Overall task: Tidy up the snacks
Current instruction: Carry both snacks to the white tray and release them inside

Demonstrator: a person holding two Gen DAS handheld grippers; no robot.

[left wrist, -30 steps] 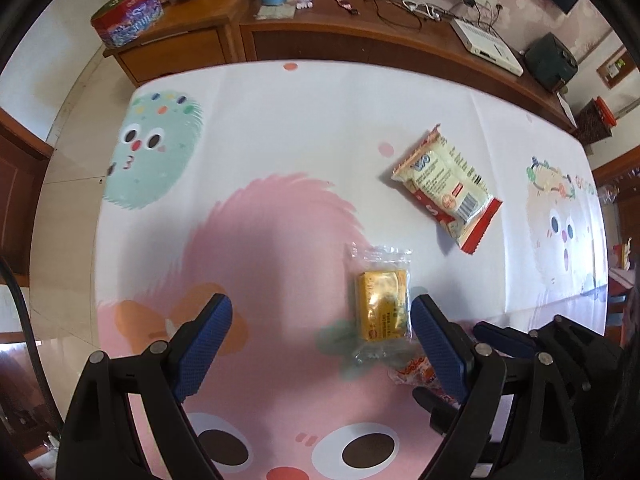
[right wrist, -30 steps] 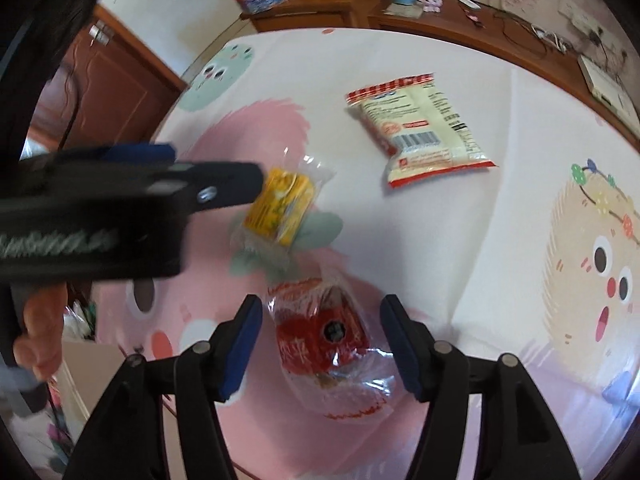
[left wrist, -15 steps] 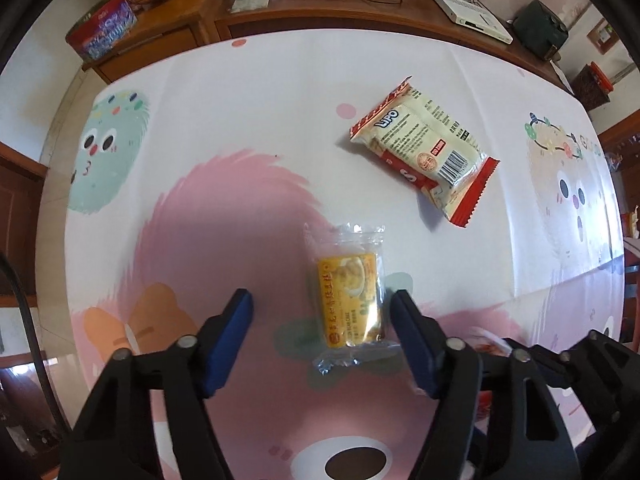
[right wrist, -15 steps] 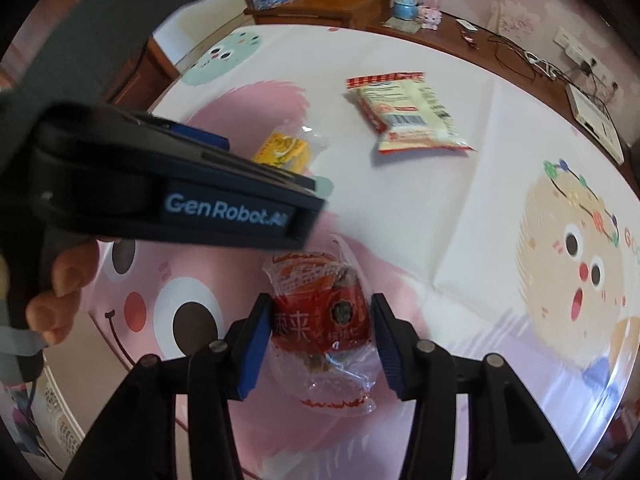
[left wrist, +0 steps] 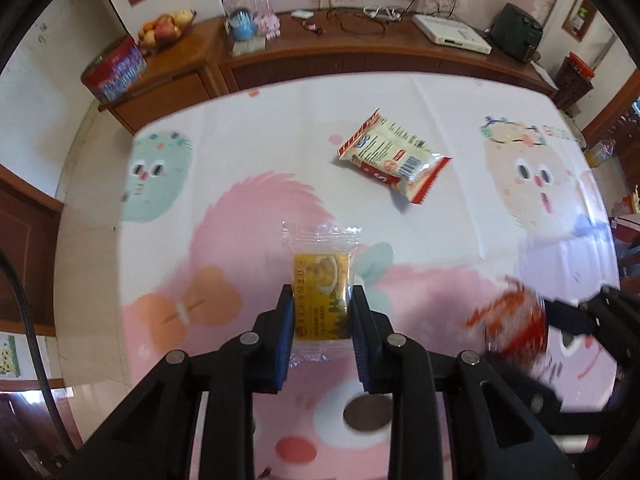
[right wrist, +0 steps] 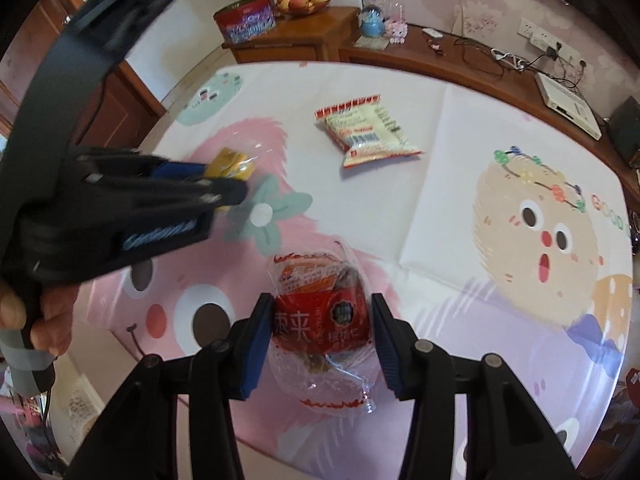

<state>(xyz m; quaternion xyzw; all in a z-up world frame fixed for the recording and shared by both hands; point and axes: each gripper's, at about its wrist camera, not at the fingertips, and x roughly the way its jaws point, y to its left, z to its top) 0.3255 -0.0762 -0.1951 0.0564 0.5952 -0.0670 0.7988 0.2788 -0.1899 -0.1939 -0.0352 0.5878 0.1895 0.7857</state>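
Snacks: yellow packet clamped in left gripper, red packet pinched in right gripper, apparently for regrouping; striped bag lies loose on the table at one o'clock.

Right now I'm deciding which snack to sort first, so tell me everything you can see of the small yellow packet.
The small yellow packet is a flat, rectangular snack in a clear, crinkled plastic wrapper with a yellow printed label showing a food picture and dark text too small to read. Its sealed transparent ends stick out beyond the label. The left gripper is shut on it, the blue pads pressing its two long sides. It looks lifted off the cartoon-print tablecloth.
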